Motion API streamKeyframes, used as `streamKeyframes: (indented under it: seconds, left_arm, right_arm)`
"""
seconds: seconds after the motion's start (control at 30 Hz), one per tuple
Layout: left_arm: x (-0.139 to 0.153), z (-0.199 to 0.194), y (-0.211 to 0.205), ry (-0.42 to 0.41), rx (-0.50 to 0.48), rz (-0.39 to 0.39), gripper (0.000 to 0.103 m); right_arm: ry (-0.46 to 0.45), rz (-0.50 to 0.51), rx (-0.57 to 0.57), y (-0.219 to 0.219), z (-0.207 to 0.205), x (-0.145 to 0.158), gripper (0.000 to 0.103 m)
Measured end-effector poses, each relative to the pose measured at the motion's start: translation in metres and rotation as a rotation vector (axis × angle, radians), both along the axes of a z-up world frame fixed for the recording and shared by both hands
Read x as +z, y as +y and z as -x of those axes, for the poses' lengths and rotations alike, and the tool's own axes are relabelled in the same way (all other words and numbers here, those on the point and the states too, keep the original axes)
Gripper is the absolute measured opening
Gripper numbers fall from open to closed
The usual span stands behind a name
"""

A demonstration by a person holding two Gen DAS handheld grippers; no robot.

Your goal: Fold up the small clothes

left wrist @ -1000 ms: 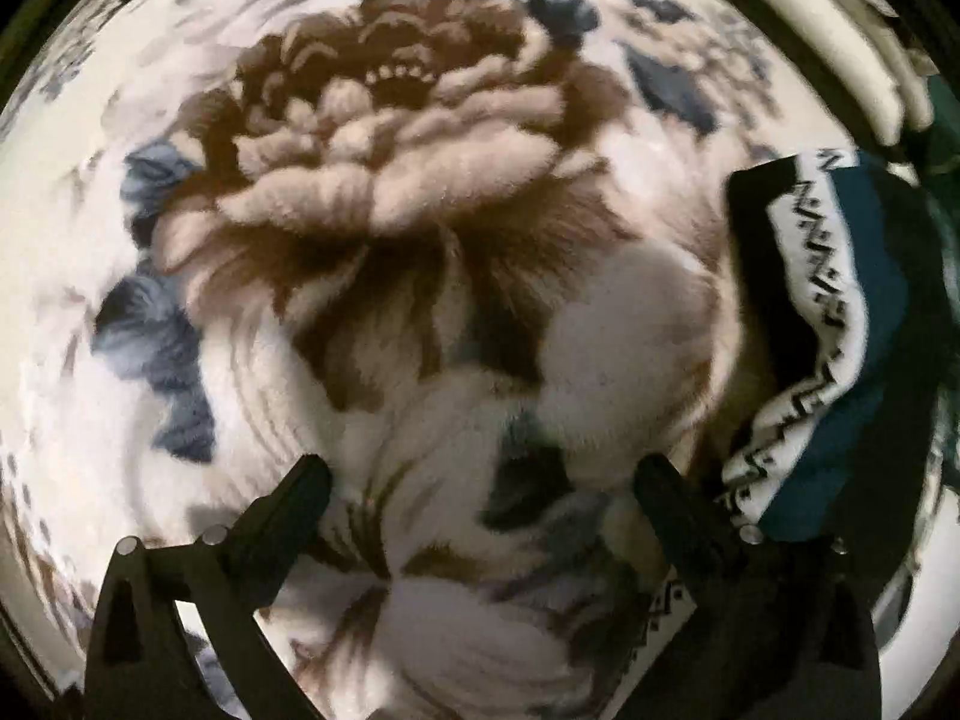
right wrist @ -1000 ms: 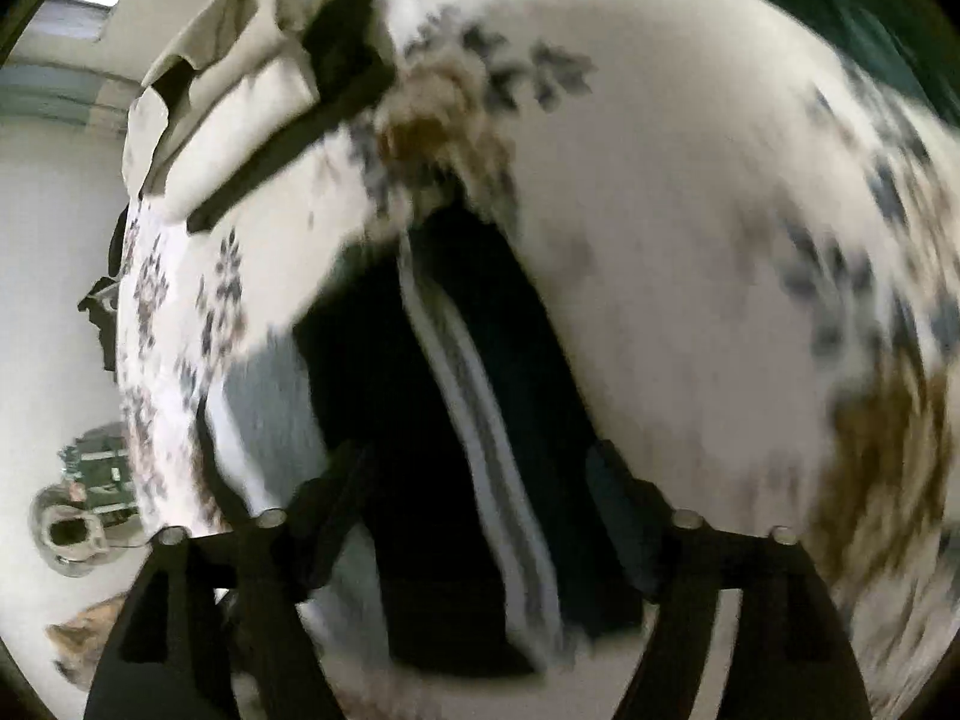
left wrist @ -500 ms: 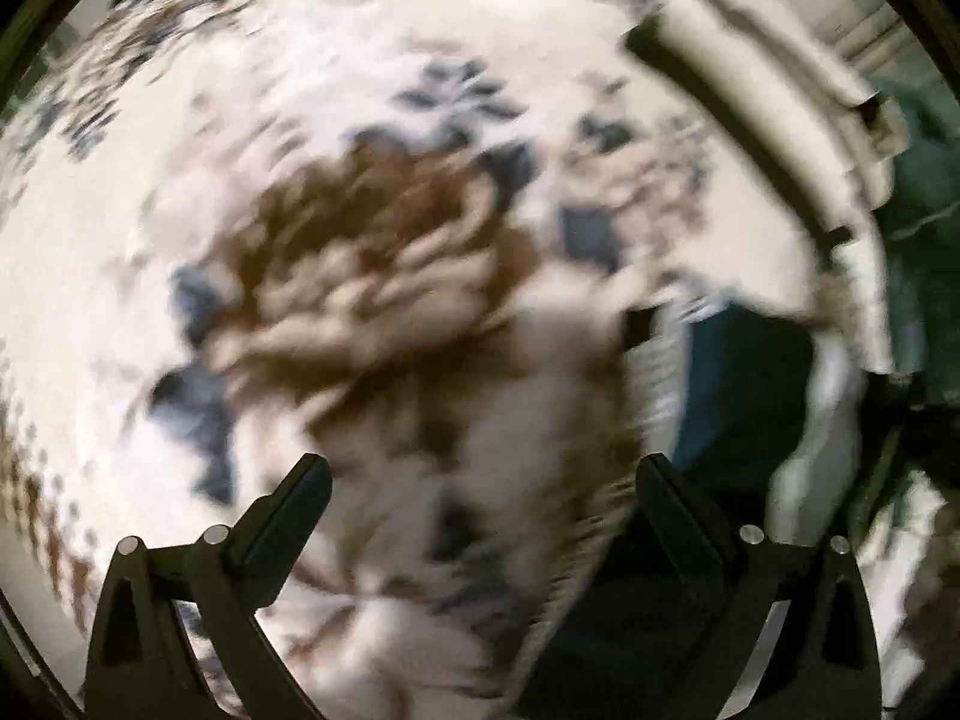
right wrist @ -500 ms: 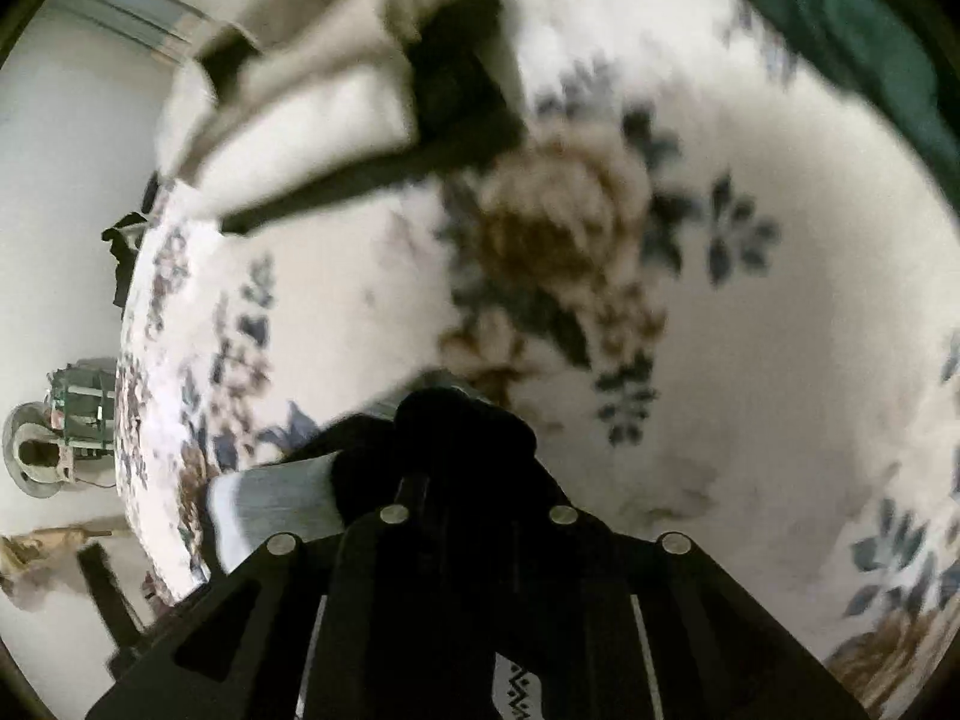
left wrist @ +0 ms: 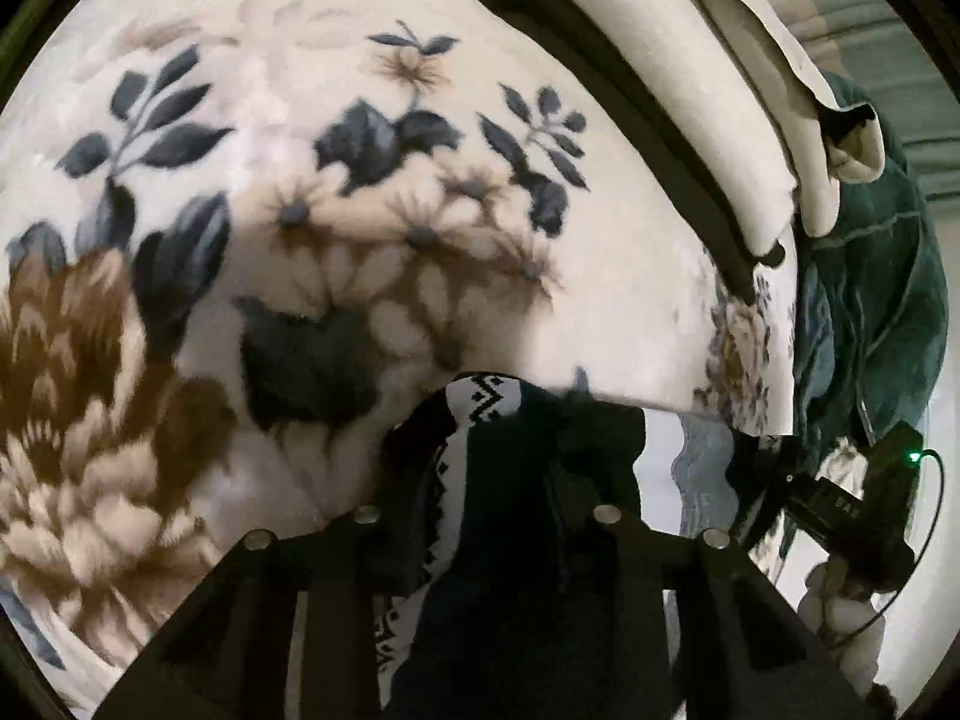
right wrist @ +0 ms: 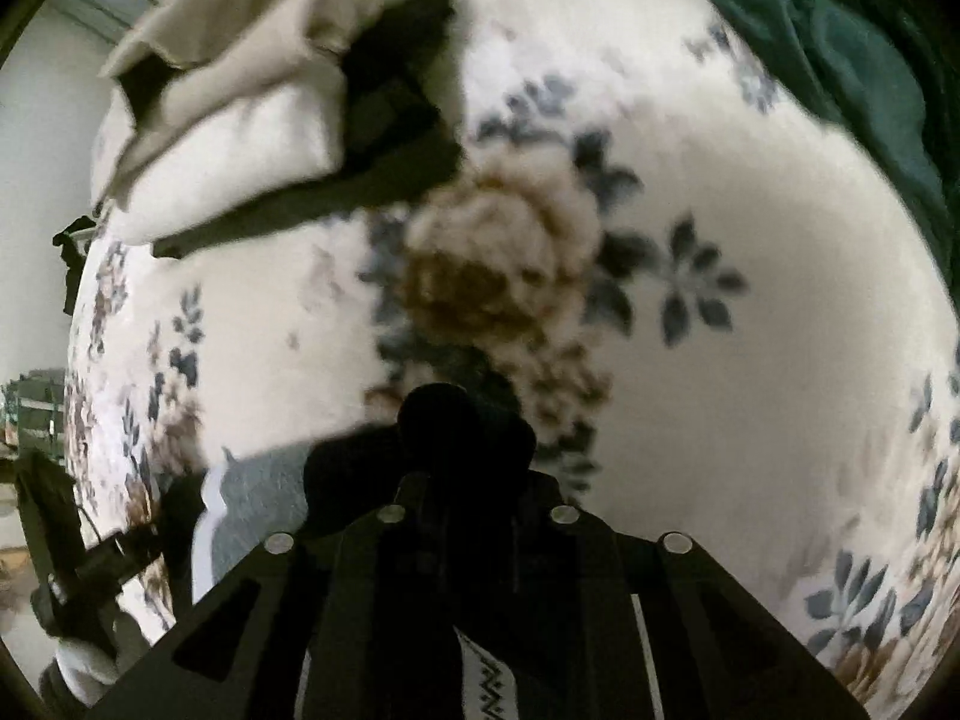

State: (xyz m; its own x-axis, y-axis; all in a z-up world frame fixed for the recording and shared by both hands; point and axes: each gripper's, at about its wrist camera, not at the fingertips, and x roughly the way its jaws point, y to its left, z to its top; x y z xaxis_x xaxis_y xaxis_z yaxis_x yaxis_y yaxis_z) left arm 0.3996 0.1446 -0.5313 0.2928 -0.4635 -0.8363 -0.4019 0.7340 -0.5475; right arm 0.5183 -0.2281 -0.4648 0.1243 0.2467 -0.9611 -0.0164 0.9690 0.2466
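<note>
A dark garment (left wrist: 522,456) with a white zigzag band hangs bunched over the floral blanket (left wrist: 360,168). My left gripper (left wrist: 486,516) is closing, and the garment's patterned edge is pinched between its fingers. In the right wrist view, my right gripper (right wrist: 474,510) stands nearly closed with a black bunch of the same garment (right wrist: 456,426) pressed between its pads; its jaws are easing open slightly. A grey and white part of the garment (right wrist: 252,498) stretches away to the left, between the two grippers.
A folded beige and dark pile (left wrist: 690,96) (right wrist: 240,120) lies at the far side of the blanket. Dark green cloth (left wrist: 870,312) (right wrist: 840,72) lies beyond the blanket's edge. A gloved hand (left wrist: 840,606) holds the other gripper's handle at the right.
My left gripper swept across the blanket to the garment and narrowed from wide open onto its patterned edge. The right gripper shut on the dark cloth and shifted over the blanket.
</note>
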Motion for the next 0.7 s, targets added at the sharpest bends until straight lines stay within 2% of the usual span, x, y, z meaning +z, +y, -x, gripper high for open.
streamKeyframes:
  seconds: [0.1, 0.17, 0.2, 0.23, 0.27, 0.3, 0.33, 0.43, 0.47, 0.5, 0.53, 0.7]
  left_arm:
    - [0.011, 0.012, 0.0, 0.001, -0.05, -0.021, 0.037]
    - [0.02, 0.023, 0.0, -0.017, -0.067, -0.064, 0.037]
    - [0.025, 0.031, -0.001, -0.018, -0.076, -0.104, 0.038]
    - [0.022, 0.026, -0.004, -0.019, -0.081, -0.131, 0.045]
    - [0.027, 0.037, -0.005, -0.014, -0.087, -0.191, 0.053]
    - [0.028, 0.046, -0.005, -0.005, -0.088, -0.231, 0.073]
    - [0.027, 0.051, -0.005, 0.001, -0.088, -0.249, 0.08]
    - [0.023, 0.077, -0.004, 0.046, -0.059, -0.285, 0.08]
    - [0.02, 0.083, -0.004, 0.066, -0.052, -0.278, 0.08]
    - [0.017, 0.088, -0.003, 0.082, -0.045, -0.268, 0.08]
    - [0.014, 0.095, -0.003, 0.102, -0.039, -0.249, 0.08]
    - [0.013, 0.094, -0.009, 0.102, -0.066, -0.238, 0.08]
  right_arm:
    - [0.079, -0.083, -0.081, -0.025, 0.013, 0.003, 0.041]
    - [0.082, -0.135, -0.128, -0.044, 0.036, 0.016, 0.068]
    - [0.086, -0.159, -0.152, -0.055, 0.053, 0.021, 0.072]
    - [0.103, -0.174, -0.173, -0.061, 0.068, 0.022, 0.073]
    - [0.138, -0.19, -0.196, -0.07, 0.086, 0.019, 0.073]
    - [0.188, -0.203, -0.226, -0.079, 0.107, 0.01, 0.073]
    - [0.211, -0.212, -0.245, -0.084, 0.117, 0.004, 0.073]
    - [0.342, -0.262, -0.33, -0.094, 0.157, -0.036, 0.073]
    - [0.363, -0.3, -0.365, -0.095, 0.168, -0.044, 0.063]
    - [0.335, -0.342, -0.395, -0.096, 0.179, -0.045, 0.043]
    - [0.293, -0.34, -0.396, -0.094, 0.186, -0.04, 0.011]
    - [0.152, -0.219, -0.444, -0.103, 0.212, 0.001, 0.009]
